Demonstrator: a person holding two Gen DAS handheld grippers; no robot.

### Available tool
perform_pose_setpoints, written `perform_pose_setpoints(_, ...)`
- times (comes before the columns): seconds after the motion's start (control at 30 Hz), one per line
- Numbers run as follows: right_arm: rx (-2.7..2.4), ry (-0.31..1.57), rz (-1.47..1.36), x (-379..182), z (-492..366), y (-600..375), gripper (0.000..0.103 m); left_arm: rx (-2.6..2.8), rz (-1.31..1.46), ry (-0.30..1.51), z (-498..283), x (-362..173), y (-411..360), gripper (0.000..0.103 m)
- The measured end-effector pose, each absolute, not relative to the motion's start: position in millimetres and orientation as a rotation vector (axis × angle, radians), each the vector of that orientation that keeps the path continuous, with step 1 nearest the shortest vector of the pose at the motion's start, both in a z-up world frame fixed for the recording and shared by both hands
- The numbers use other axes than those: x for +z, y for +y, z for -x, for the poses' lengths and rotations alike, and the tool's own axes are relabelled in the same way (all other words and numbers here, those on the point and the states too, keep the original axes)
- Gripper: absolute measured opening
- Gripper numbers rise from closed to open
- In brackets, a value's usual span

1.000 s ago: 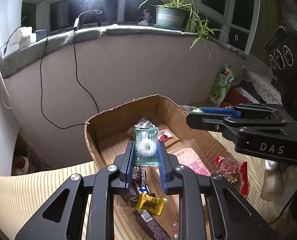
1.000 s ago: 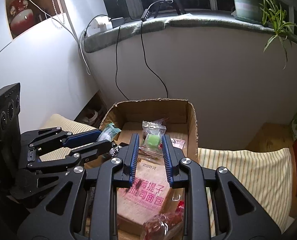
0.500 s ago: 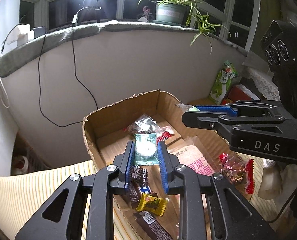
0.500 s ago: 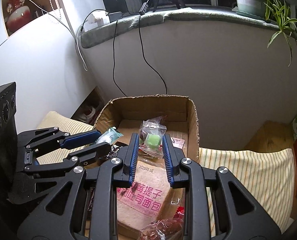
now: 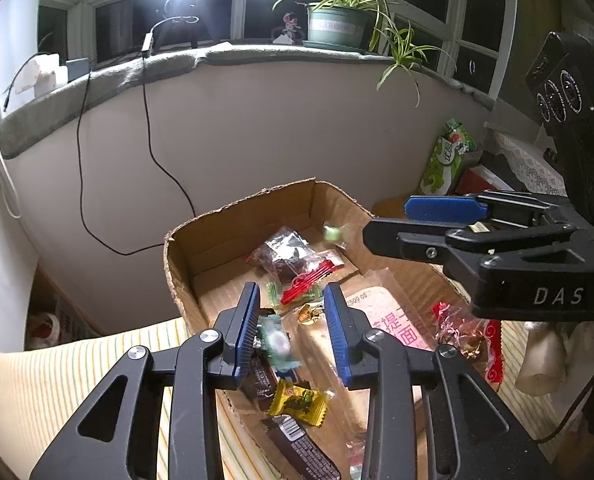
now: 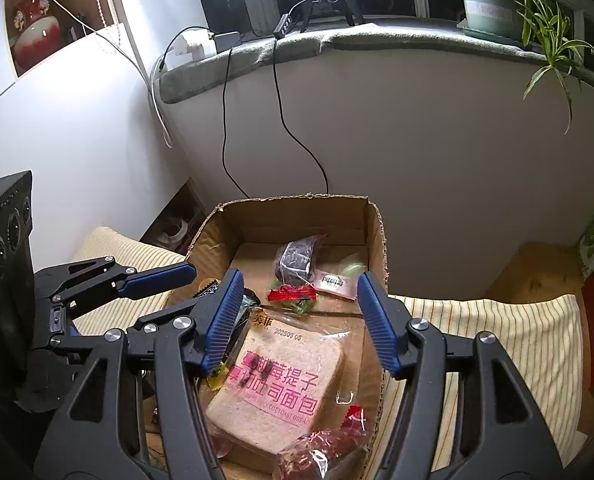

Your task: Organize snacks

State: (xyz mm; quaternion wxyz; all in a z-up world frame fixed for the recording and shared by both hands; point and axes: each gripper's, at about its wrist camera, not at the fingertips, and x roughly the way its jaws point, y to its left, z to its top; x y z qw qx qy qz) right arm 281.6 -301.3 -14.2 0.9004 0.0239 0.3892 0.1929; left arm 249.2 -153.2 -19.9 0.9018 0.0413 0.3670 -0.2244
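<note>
The right gripper (image 6: 297,320) hangs over the cardboard box (image 6: 377,232) with its blue-padded jaws spread wide and nothing between them. Below it in the box lies a bagged slice of toast bread (image 6: 281,392) printed with pink characters. Farther back sit a dark snack in clear wrap (image 6: 297,260), a red-and-green wrapper (image 6: 293,294) and a small white packet (image 6: 333,280); a blurred green candy (image 6: 353,268) shows just beside that packet. A red-wrapped snack (image 6: 325,448) lies at the near end. To the left, the left gripper (image 6: 165,292) also stands parted over the box's edge. The box rests on a striped yellow cloth (image 6: 497,328).
</note>
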Motion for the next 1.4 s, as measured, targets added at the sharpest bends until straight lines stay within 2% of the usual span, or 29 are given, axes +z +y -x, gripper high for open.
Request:
perform_pose_setpoints(0.1,0.395,0.797,-0.052,-10.6,-276.2,-302.6,0.065,-0.461,-0.088,0.753,-245.2,-18.2,-152.3,0.039)
perform_pose_setpoints(0.27,0.393,0.779,-0.053,-4.1,-261.4,-303.0,0.071,-0.454,-0.085,0.738,-231.8,-10.9,-149.7,0.043)
perform_pose_setpoints(0.43,0.393,0.747,-0.049,6.3,-240.8,-301.7,0.081,-0.447,-0.081,0.714,-213.2,-0.1,-146.7,0.051)
perform_pose_setpoints(0.93,0.372,0.652,-0.026,31.6,-170.3,-303.6,0.098,-0.398,-0.056,0.650,-152.2,23.2,-133.1,0.069)
perform_pose_setpoints(1.2,0.358,0.645,-0.018,25.4,-137.4,-304.9,0.100,-0.351,-0.059,0.628,-118.7,24.3,-128.8,0.075)
perform_pose_setpoints(1.4,0.341,0.655,-0.025,18.4,-121.7,-308.5,0.100,-0.319,-0.064,0.621,-99.6,24.2,-126.3,0.076)
